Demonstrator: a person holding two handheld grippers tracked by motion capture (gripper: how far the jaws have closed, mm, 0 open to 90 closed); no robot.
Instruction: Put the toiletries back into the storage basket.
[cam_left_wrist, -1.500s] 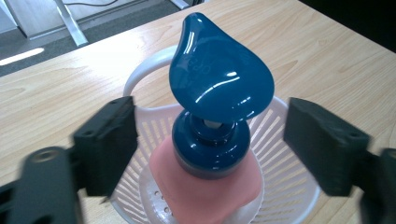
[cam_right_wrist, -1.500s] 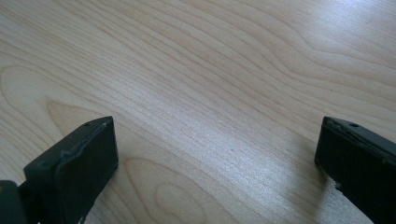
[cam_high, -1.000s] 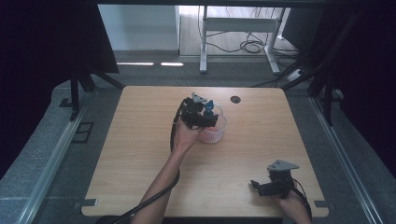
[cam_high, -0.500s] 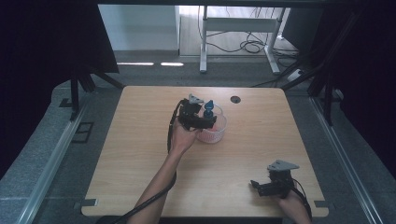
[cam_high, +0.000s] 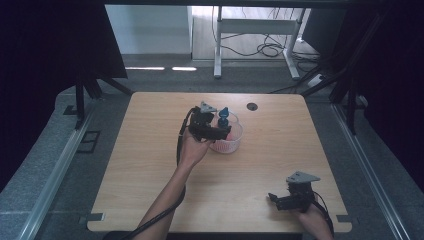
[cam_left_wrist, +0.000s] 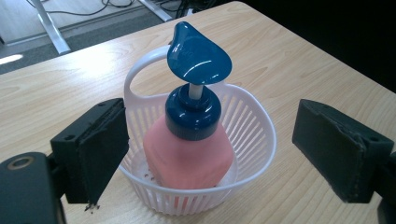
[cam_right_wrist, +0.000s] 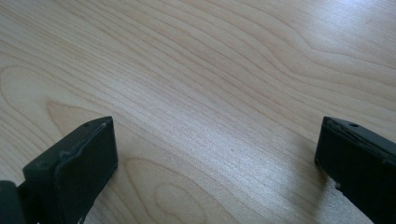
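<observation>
Your left gripper (cam_left_wrist: 210, 149) is spread wide around the white basket (cam_left_wrist: 254, 140) holding the upright pink pump bottle (cam_left_wrist: 189, 154) mid-counter (cam_high: 150, 150); your right gripper (cam_right_wrist: 215, 168) hangs released over bare wood

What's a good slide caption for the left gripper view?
Open left gripper faces a pink pump bottle standing upright in a white basket on the wooden table.

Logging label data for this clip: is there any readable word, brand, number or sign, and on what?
None: no text can be read.
Pink pump bottle with blue pump head: no label on the side shown.
White basket: plain.
Wooden table: bare grain.
</observation>
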